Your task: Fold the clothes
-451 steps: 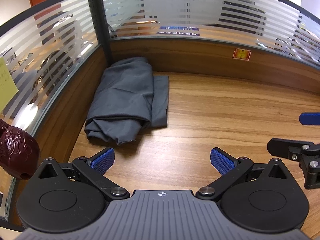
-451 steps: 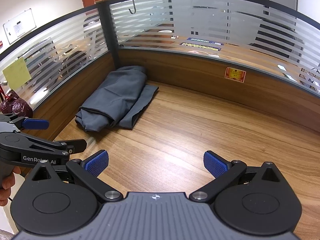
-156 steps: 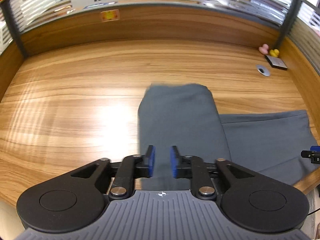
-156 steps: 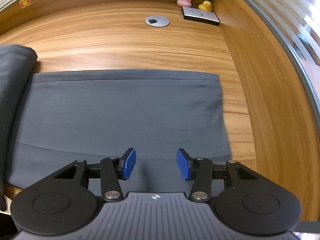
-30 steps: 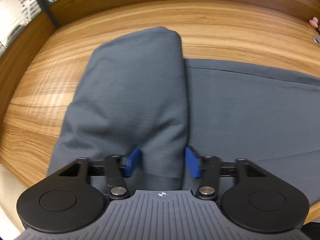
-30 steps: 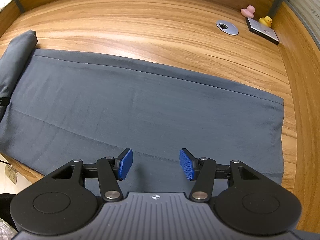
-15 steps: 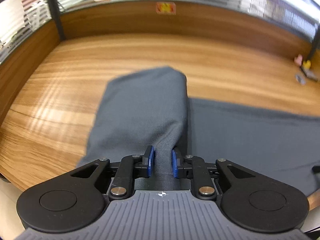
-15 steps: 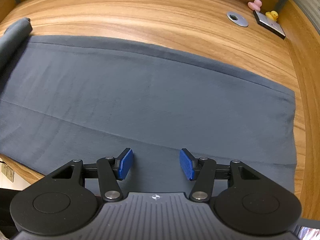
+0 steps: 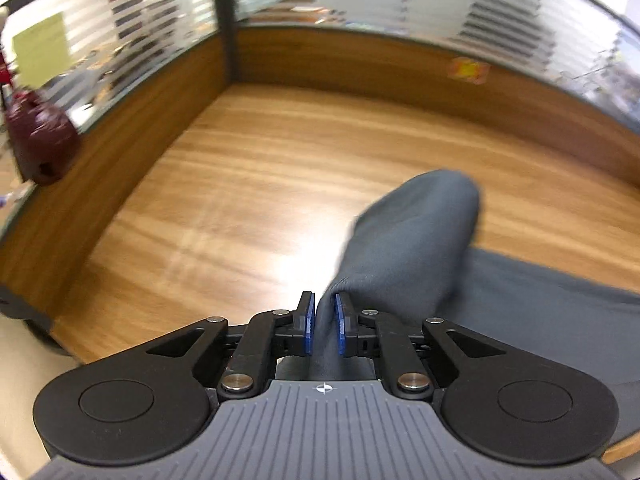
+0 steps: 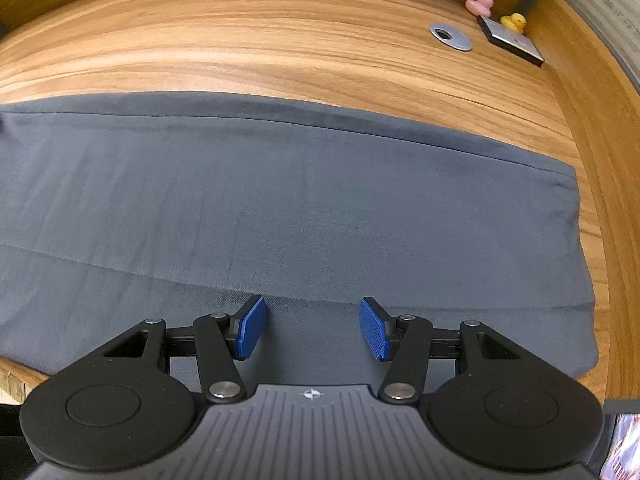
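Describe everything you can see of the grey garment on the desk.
The grey garment is plain dark grey woven cloth, smooth with faint creases and a seam along its far edge. Most of it lies spread flat on the wooden desk, its near edge overhanging the desk front. One end is bunched and lifted, pinched between the blue pads of the left tongs, which have just been closing. The right tongs hang open above the flat part.

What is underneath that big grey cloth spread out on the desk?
The grey cloth lies flat on the wooden desk, which shows bare beyond its edges. No bump suggests anything beneath, but the covered area is hidden. Its near edge hangs over the desk front.
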